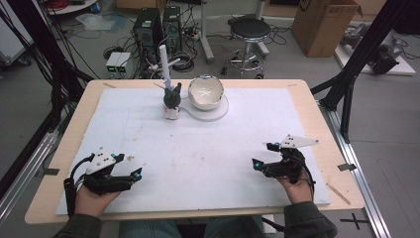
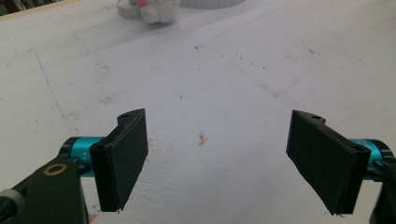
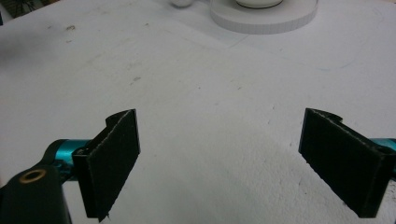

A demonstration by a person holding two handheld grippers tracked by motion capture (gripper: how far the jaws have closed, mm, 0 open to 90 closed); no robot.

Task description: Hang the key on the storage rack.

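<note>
Wooden table (image 1: 317, 114) covered by a white sheet (image 1: 198, 153), lightly marked and stained. Left gripper (image 1: 128, 166): held in the person's left hand (image 1: 91, 198) at the near left of the sheet, jaws wide apart, nothing between them; its own view shows bare sheet and a small red fleck (image 2: 201, 138) between the pads. Right gripper (image 1: 262, 154): held in the right hand (image 1: 297, 187) at the near right, jaws likewise wide apart and empty, grey three-cornered plate on top. Far centre of the sheet: a white bowl (image 1: 205, 92), tilted, resting on a round white disc (image 1: 218, 113); just beside it to the left, a small dark-and-white figure (image 1: 172, 101) on a white base, with a white tube (image 1: 164, 62) rising behind it. Both grippers well apart from these items. Beyond the table: stool (image 1: 250, 30), computer towers (image 1: 157, 25), cardboard box (image 1: 322, 22).
</note>
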